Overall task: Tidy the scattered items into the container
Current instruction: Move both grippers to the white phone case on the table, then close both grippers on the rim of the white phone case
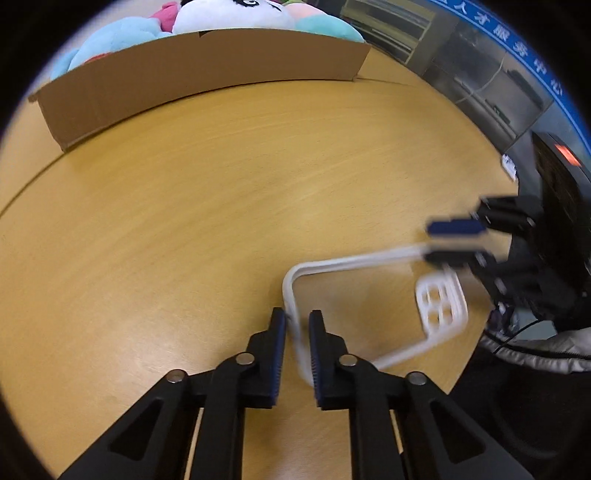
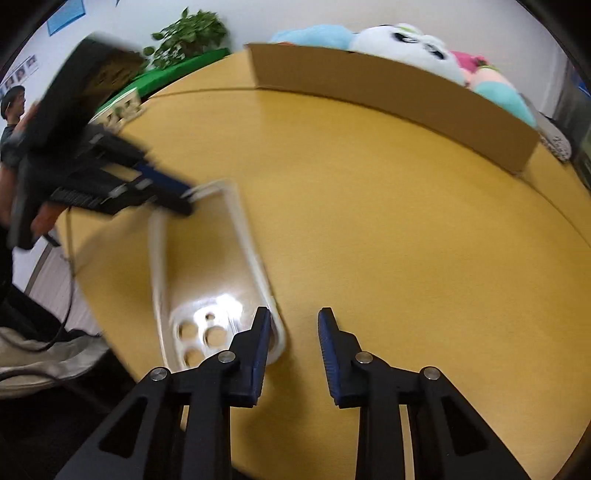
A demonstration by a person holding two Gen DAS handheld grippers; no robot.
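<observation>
**A:** Where's the phone case (image 1: 439,302)?

**B:** At the near side of the table (image 1: 166,221), close to its edge. The cardboard box (image 1: 207,74) stands well apart at the far side, with plush toys (image 1: 229,14) heaped behind its wall.

**A:** And the grippers?

**B:** The left gripper (image 1: 297,317) is pinched nearly closed on the thin rim at the case's plain end. The right gripper (image 2: 293,314) is at the camera-cutout end with its jaws partly apart. One finger (image 2: 258,343) sits against the rim and the other is clear of it, so I judge it has no hold yet.

**A:** What worries you?

**B:** Only a narrow, springy rim is pinched. If the left hand lifts while the right one is closing, the case may flex and slip out of the pads, or twist between the two hands.

**A:** And the table edge?

**B:** It's close. A nudge from that loose right finger could push the cutout end over the near edge. The pictures are blurred too, so I can't tell how deep the left pinch goes.
</observation>
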